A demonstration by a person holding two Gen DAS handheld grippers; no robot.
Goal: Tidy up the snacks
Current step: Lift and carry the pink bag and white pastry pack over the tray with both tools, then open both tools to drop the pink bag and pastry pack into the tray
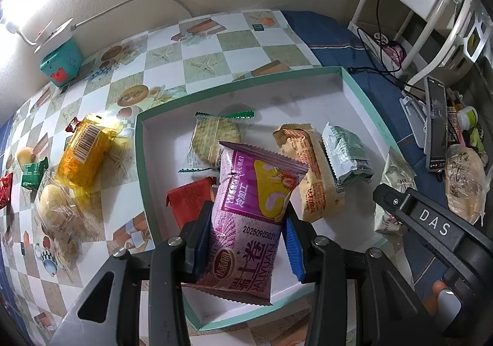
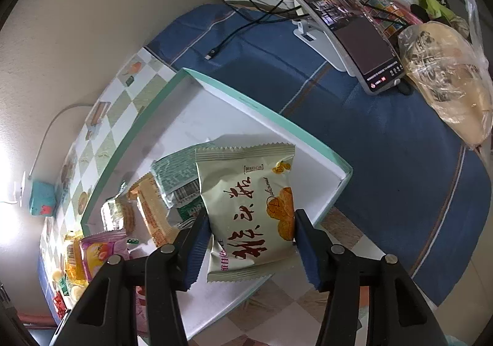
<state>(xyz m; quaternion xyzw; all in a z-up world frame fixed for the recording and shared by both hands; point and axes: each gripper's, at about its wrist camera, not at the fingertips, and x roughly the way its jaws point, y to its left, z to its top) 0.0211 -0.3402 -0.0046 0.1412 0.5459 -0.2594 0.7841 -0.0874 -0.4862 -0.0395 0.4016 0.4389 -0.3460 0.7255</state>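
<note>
Left tongs (image 1: 246, 241) clamped on purple pack (image 1: 246, 216), long axis running forward between pads, box (image 1: 144, 179) floor directly below. Right tongs (image 2: 251, 241) clamped on cream pack (image 2: 249, 210), likewise above box.

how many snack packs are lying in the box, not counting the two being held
4: a green-edged cracker pack toward the back, a red pack beside the purple held one, an orange-tan pack and a silver-green pack side by side. Others may be hidden under the held packs.
</note>
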